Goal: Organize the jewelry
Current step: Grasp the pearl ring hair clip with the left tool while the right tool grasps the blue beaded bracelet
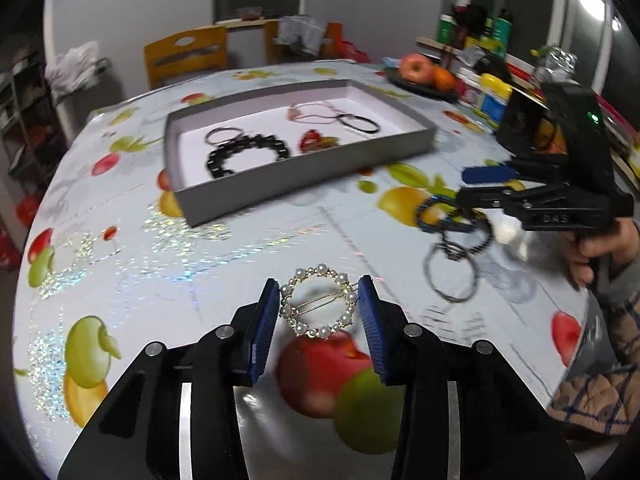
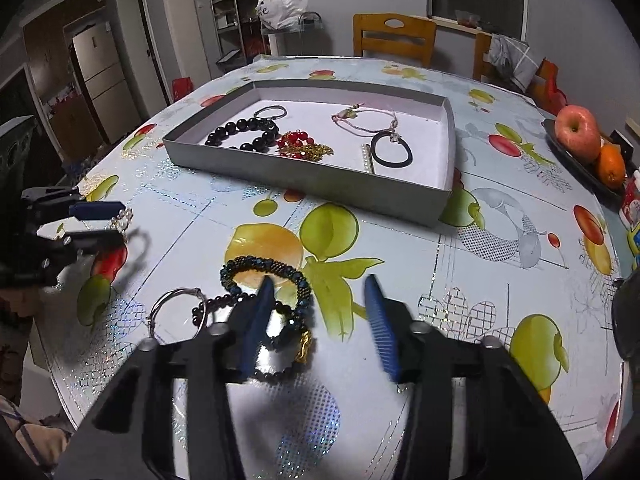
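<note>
The left claw [image 1: 319, 292] pinches one pearl ring clip [image 1: 319, 301] above the fruit-print desk [image 1: 160, 272]; the right claw [image 2: 320, 292] stands spread over three loose bracelets [image 2: 266, 276] (one blue-beaded). Beyond, one gray tray [image 2: 312, 178] holds six pieces.

A home dining room: fruit-print table [image 2: 400, 240], wooden chair [image 2: 394, 40], fridge [image 2: 100, 76]

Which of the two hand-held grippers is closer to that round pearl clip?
Left. The left hand-held gripper has the pearl clip between its pads. The right hand-held gripper is off to the side, over a pile of bracelets.
</note>
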Tool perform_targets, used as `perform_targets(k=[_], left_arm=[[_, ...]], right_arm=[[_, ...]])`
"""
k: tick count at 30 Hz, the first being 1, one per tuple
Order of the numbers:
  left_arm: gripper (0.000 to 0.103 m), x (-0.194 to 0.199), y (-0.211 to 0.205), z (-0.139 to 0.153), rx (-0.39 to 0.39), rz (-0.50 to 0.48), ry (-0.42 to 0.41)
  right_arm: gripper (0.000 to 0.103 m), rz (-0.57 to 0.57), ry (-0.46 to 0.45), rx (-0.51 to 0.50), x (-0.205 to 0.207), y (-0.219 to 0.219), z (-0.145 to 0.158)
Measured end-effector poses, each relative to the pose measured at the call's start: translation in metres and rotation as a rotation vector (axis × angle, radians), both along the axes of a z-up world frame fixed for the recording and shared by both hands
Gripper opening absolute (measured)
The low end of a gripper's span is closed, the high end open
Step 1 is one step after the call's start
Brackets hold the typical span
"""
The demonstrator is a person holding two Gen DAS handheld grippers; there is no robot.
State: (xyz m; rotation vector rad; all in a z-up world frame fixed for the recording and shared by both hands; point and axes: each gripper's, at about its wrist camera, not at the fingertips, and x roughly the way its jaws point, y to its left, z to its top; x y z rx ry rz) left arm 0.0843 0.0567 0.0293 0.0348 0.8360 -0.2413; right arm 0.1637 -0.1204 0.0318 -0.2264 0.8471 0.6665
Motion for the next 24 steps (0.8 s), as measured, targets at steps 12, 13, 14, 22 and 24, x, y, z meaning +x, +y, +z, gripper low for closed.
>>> perform_targets(k=[12,13,14,22,24], left_arm=[[0.042,0.011,0.012,-0.010,-0.030,0.026,0.024],[0.042,0.011,0.013,-0.011,-0.033,0.028,0.031],[0.042,0.012,0.013,-0.012,-0.035,0.029,0.037],[0.042,0.011,0.013,-0.012,-0.032,0.031,0.040],[0.042,0.011,0.012,-0.012,-0.031,0.032,0.040]], right_arm=[[0.017,0.045,0.005,-0.066,0.003,0.016,-0.010],[0.014,0.049,0.003,-0.067,0.003,0.017,-0.010],[0.010,0.056,-0.001,-0.072,0.001,0.019,-0.010],[0.007,0.053,-0.027,-0.082,-0.004,0.022,-0.008],[0.007,0.049,-0.039,-0.063,-0.006,0.021,-0.003]])
